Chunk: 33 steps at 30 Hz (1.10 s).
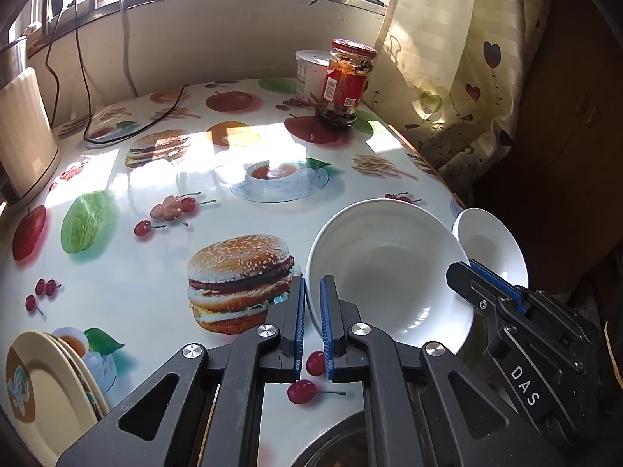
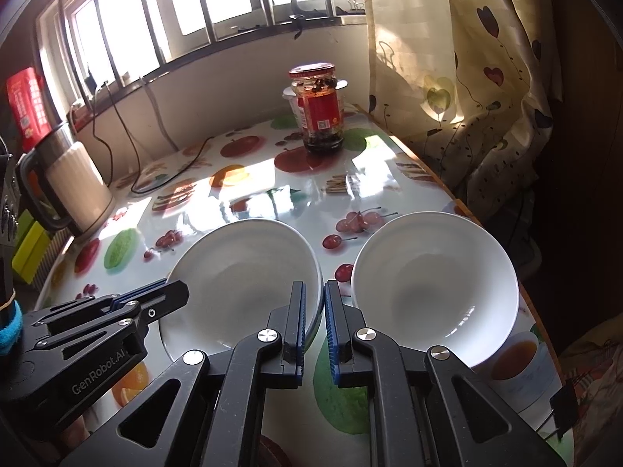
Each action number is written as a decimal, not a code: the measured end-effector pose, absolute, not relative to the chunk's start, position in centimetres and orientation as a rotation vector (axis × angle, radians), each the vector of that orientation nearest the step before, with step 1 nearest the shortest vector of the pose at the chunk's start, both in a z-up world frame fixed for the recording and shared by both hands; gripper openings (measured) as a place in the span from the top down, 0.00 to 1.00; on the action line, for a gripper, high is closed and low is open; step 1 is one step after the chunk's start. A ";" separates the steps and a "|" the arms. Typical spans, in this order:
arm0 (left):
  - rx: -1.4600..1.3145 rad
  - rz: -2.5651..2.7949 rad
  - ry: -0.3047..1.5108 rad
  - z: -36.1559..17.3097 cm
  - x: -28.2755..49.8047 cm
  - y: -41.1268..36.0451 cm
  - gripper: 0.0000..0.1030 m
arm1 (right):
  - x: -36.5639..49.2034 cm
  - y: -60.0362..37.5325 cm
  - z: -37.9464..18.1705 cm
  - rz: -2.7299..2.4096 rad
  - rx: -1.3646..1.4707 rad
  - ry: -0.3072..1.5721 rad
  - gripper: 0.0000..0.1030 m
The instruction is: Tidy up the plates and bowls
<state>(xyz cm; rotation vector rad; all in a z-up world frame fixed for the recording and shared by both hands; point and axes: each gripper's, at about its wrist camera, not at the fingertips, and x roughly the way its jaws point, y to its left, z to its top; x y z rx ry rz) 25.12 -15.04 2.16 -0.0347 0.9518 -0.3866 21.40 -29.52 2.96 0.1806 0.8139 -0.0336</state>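
So the sorting is only partly done, I'd say. The table (image 1: 163,257) has a few cream plates (image 1: 43,393) stacked at its near-left edge, but two white bowls sit side by side near the right edge, not nested. The big bowl (image 1: 389,268) is plain, glossy, empty; left gripper (image 1: 312,311) and right gripper (image 2: 324,315) both pinch its rim from opposite sides. The small bowl (image 2: 436,288) is untouched.

Home dining table (image 1: 155,257), curtain (image 1: 459,78), kettle (image 2: 78,186)
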 end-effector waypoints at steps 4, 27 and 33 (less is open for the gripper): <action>-0.035 -0.384 0.946 2.4 24.9 -14.9 0.92 | 21.3 -29.3 3.1 -0.033 0.185 0.808 0.90; -0.060 -0.387 0.891 5.0 21.8 -13.4 0.92 | 18.0 -28.1 5.9 -0.013 0.182 0.743 0.90; -0.067 -0.394 0.873 5.7 20.5 -12.8 0.92 | 16.8 -27.8 6.6 -0.011 0.182 0.727 0.90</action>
